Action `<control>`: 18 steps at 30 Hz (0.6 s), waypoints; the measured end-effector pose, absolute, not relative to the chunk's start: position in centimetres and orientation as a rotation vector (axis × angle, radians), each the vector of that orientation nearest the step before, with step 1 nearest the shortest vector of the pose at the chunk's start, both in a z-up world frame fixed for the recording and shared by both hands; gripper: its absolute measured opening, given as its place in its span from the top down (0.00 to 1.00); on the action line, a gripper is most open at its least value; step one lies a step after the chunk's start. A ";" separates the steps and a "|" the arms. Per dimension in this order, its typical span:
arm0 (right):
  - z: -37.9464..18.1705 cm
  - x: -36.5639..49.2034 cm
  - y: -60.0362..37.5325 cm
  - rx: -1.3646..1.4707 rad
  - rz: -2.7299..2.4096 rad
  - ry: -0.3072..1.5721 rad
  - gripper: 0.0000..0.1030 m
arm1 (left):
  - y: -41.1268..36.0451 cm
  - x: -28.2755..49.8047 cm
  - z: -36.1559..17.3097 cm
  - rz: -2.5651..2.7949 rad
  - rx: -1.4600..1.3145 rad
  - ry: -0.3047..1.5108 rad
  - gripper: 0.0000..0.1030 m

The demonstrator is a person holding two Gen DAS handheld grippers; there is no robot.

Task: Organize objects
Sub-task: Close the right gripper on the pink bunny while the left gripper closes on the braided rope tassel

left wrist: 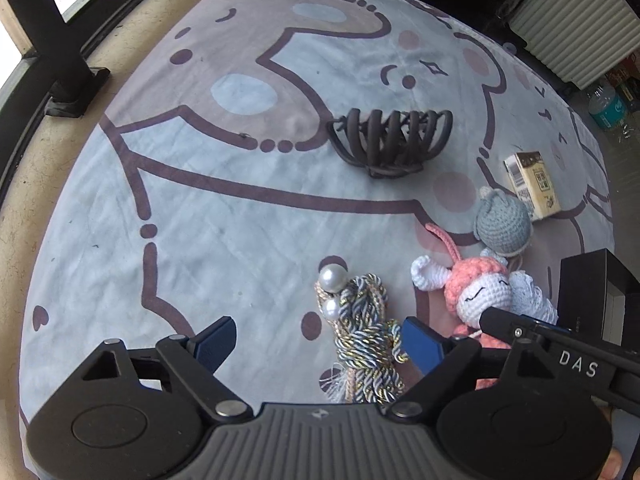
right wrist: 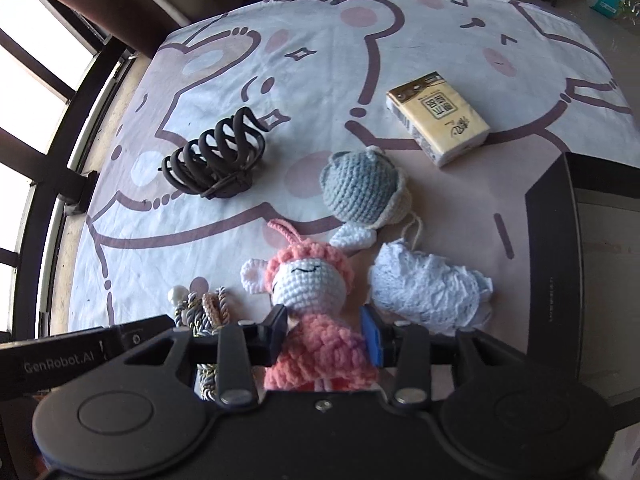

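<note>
The right tool (right wrist: pixel 326 330) is clenched on the pink crochet doll (right wrist: pixel 308 280) at its body, head pointing away. The left tool (left wrist: pixel 318 340) is released, its fingers either side of the braided cord with pearls (left wrist: pixel 360 332). Both items lie on the cartoon-print cloth (left wrist: pixel 200 200), near the grey crochet toy (right wrist: pixel 360 192). The hair claw (right wrist: pixel 218 160) and tissue pack (right wrist: pixel 438 120) lie farther off.

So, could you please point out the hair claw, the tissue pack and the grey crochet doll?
hair claw (left wrist: pixel 390 142): left wrist view, middle teeth.
tissue pack (right wrist: pixel 438 120): right wrist view, top face.
grey crochet doll (right wrist: pixel 358 188): right wrist view, head.
</note>
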State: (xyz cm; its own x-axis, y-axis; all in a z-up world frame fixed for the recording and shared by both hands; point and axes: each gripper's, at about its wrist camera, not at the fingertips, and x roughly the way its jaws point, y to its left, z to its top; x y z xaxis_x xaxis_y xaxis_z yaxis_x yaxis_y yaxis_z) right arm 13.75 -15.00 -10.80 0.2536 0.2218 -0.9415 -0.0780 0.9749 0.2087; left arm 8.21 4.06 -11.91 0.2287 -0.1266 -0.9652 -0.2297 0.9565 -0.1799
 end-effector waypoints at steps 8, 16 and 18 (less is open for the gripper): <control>-11.0 13.8 -15.7 0.158 0.195 1.307 0.61 | 2.9 8.2 -13.4 0.049 -0.327 1.417 0.19; -11.7 13.8 -16.1 0.200 0.210 1.347 0.63 | 1.8 8.6 -14.5 0.041 -0.311 1.434 0.28; -12.1 13.6 -16.0 0.200 0.226 1.367 0.64 | 1.4 8.7 -14.8 0.028 -0.281 1.439 0.37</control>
State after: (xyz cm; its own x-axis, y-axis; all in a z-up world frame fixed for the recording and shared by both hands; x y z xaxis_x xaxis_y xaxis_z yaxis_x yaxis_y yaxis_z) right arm 13.64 -16.02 -12.07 0.1870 0.2750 -0.9431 -0.0431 0.9614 0.2718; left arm 8.66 1.36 -14.80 0.1370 -0.1493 -0.9793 -0.1877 0.9667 -0.1736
